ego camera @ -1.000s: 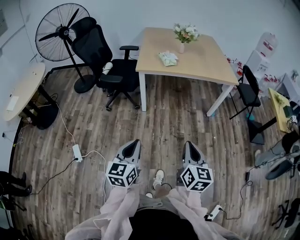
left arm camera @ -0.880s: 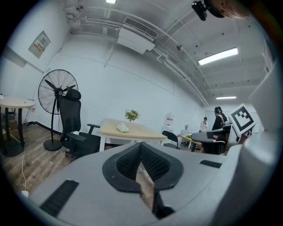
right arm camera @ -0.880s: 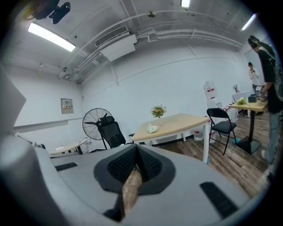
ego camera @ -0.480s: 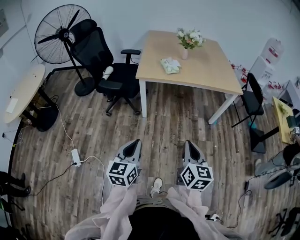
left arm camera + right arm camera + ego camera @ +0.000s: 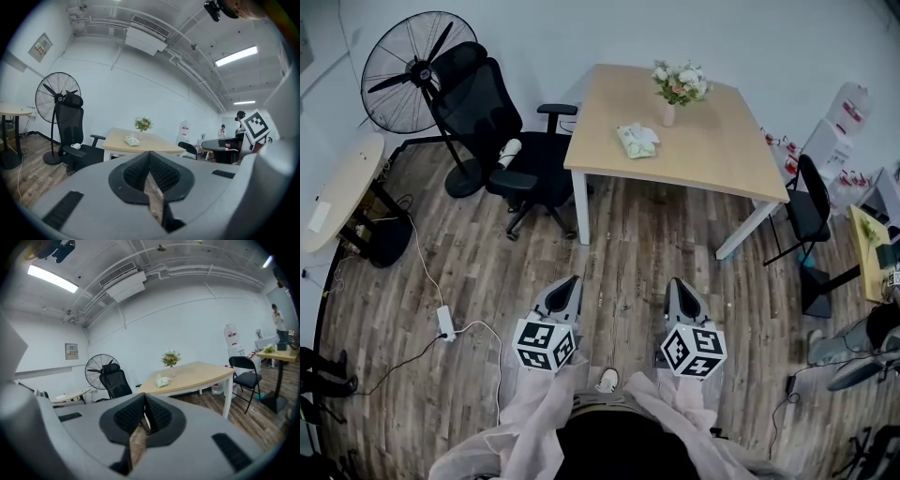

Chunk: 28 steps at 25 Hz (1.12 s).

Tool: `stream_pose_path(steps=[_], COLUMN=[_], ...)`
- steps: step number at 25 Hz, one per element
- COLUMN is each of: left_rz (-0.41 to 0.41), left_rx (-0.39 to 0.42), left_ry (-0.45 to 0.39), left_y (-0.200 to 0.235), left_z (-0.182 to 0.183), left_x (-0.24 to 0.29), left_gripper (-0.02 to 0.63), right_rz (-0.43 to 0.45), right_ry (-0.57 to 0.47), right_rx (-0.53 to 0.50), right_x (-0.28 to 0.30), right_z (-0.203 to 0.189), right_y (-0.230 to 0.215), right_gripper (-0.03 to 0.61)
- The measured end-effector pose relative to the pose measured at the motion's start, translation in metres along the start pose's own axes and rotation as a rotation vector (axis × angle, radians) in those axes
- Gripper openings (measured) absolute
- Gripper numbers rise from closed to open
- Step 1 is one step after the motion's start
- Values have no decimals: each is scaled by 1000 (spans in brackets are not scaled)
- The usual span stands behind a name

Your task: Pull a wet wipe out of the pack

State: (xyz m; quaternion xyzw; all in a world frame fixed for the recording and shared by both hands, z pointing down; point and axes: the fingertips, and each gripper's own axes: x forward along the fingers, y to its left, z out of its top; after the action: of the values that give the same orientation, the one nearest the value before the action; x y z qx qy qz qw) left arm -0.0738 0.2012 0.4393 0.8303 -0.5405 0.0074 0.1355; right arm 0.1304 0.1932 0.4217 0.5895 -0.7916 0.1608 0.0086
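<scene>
Plainly the left gripper (image 5: 570,286) and right gripper (image 5: 675,286) sit low in frame, jaws pressed together on nothing, probably carried idle for the approach; the wet wipe pack (image 5: 637,140) lies well apart on the table (image 5: 722,155), upper centre, near the flower vase (image 5: 667,113)

A light wooden table (image 5: 717,141) on white legs stands on the plank floor (image 5: 647,244). On its top, left of the middle, lies a pale green wet wipe pack (image 5: 637,140). Near it, toward the wall, a small vase of flowers (image 5: 668,112) stands upright.
</scene>
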Motion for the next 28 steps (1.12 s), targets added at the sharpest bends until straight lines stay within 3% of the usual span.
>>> stream_pose_path(steps=[11,28], left_rz=[9,10], left_rx=[-16,-22], left_ry=[10,47], left_y=[-3,-11], left_z=[-7,-17], left_x=[45,49], left_gripper=[10,11], right_rz=[7,-5], right_ry=[32,55], right_rx=[0,29], right_x=[35,26], right_z=[-2,-13], right_y=[-30,-41], right_gripper=[11,11])
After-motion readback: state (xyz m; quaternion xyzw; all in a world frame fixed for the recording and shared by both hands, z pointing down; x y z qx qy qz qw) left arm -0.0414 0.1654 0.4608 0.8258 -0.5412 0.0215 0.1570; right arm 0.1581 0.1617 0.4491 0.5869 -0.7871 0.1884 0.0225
